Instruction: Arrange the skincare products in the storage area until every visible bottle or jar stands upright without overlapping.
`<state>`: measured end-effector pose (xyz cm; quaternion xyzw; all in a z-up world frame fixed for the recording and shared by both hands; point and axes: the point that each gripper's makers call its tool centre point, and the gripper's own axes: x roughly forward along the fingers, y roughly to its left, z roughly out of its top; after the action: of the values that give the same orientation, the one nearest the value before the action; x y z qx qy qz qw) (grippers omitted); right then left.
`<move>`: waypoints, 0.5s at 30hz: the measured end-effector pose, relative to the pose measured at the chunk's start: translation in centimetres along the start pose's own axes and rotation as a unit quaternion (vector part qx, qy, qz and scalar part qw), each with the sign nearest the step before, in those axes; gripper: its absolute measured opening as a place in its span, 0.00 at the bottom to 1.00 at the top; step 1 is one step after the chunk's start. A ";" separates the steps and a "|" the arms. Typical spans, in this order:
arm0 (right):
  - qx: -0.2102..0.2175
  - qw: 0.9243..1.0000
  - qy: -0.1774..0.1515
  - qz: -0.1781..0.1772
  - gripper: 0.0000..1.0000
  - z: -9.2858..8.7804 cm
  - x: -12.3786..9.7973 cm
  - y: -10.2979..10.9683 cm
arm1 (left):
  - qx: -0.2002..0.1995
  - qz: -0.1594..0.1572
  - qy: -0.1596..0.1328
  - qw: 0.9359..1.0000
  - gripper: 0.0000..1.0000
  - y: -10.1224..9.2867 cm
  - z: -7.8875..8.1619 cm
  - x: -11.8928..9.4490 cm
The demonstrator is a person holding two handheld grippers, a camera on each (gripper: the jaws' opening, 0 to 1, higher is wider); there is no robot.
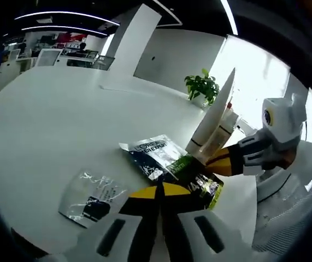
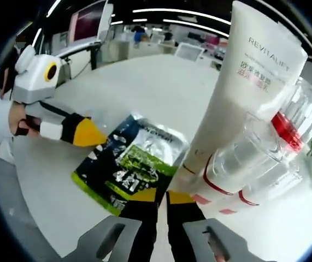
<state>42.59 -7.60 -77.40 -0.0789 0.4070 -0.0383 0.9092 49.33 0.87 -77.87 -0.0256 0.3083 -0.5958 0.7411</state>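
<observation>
Left gripper view: your left gripper (image 1: pixel 160 192), jaws closed together over the green sachet (image 1: pixel 199 177). White tube (image 1: pixel 215 117) upright behind it, base hidden by the sachet. Right gripper view: your right gripper (image 2: pixel 160 197), jaws shut, tips at the sachet's edge; whether they pinch it is unclear. Clear bottles (image 2: pixel 257 158) beside the tube, cut off.

1. A white table (image 1: pixel 52 125) is seen spreading across the room.
2. A green potted plant (image 1: pixel 202 86) is placed at the table's far edge, beside a bright window (image 1: pixel 254 76).
3. A white column (image 1: pixel 134 43) is seen beyond the table.
4. Desks with monitors (image 2: pixel 87 22) are visible in the background.
</observation>
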 end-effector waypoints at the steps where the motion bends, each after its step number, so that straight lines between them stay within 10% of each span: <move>1: 0.000 1.000 0.000 0.000 0.00 0.0 0.0 0.0 | 0.000 0.000 0.000 1.000 0.00 0.0 0.0 0.0; 15: 0.006 1.000 -0.007 0.029 0.05 0.7 -1.4 1.2 | 0.019 -0.003 0.001 1.000 0.00 -0.2 0.0 -0.1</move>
<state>42.23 -6.15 -76.14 -0.0621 0.4027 -0.0133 0.9131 49.13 0.89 -77.71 -0.0119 0.2975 -0.6035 0.7397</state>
